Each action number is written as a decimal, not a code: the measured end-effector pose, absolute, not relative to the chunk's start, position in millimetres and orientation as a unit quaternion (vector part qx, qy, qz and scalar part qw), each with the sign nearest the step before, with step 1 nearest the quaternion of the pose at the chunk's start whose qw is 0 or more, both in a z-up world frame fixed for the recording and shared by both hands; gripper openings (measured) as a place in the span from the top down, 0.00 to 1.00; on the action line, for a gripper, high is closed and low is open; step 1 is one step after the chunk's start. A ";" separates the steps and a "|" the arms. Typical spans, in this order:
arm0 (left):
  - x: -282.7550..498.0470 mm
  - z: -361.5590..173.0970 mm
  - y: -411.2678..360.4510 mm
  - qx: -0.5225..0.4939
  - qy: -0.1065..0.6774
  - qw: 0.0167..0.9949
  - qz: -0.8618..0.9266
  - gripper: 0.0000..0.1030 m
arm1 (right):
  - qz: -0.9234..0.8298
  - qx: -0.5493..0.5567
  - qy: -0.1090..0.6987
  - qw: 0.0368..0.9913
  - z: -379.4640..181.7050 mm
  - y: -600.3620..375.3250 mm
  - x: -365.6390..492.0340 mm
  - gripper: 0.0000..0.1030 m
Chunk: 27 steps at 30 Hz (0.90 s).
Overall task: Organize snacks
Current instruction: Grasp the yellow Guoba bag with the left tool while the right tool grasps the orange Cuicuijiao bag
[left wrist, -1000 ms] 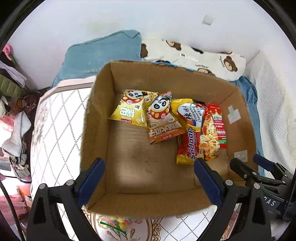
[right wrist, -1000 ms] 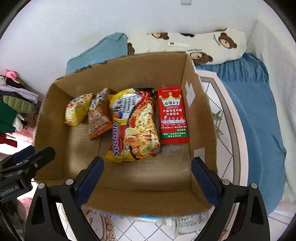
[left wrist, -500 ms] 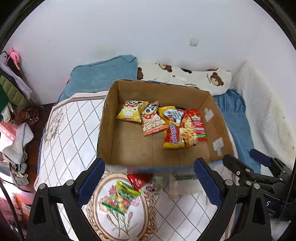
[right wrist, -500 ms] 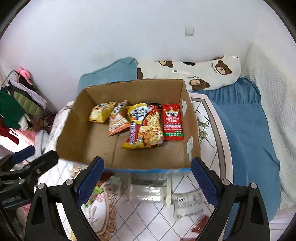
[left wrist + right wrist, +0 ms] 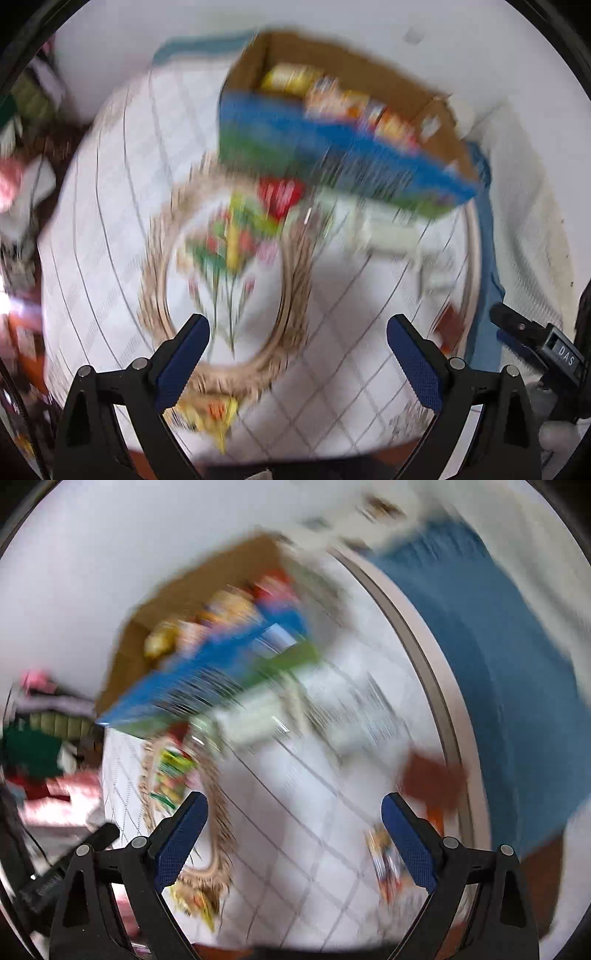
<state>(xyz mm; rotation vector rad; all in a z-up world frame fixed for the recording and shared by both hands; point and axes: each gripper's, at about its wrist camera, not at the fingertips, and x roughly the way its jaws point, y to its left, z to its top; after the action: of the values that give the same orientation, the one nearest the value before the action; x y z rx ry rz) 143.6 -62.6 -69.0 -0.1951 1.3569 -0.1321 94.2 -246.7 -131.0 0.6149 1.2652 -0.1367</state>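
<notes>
1. Reaching forward over a quilted white mat (image 5: 351, 376), the left gripper (image 5: 297, 360) has its two blue-padded fingers (image 5: 181, 360) spread wide with nothing between them.
2. The right gripper (image 5: 293, 838) is likewise spread wide and holds nothing; its blue pads (image 5: 408, 840) hang above the same mat (image 5: 295, 812).
3. Both views are heavily smeared by motion blur, so fine detail cannot be read.
4. Near the left gripper's left finger lies a yellow snack packet (image 5: 210, 413), partly hidden behind it.
5. Farther out, a green and yellow packet (image 5: 236, 229) rests inside the mat's oval rope-pattern border (image 5: 291, 295), with a red packet (image 5: 280, 194) just beyond it.
6. A pale, clear-wrapped packet (image 5: 391, 236) lies to the right of those.
7. In the right wrist view, a dark red packet (image 5: 432, 781) sits near the mat's right edge, and a small colourful packet (image 5: 386, 860) lies just left of the right finger.
8. At the far side stands an open cardboard box (image 5: 332, 147), blue and green on its near wall, with several yellow and red snack packets (image 5: 332, 96) inside.
9. Blue fabric (image 5: 498, 664) lies to the right of the mat.
</notes>
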 end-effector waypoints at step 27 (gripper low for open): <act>42.3 -190.7 65.8 -0.252 0.709 0.650 0.109 0.05 | 0.010 0.130 0.654 0.745 -257.8 -145.8 62.7 0.39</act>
<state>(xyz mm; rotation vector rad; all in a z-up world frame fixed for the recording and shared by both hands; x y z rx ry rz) 42.3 65.8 -190.7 -0.5726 1.6108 0.2487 62.7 -145.8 -257.8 0.2854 1.4317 0.0221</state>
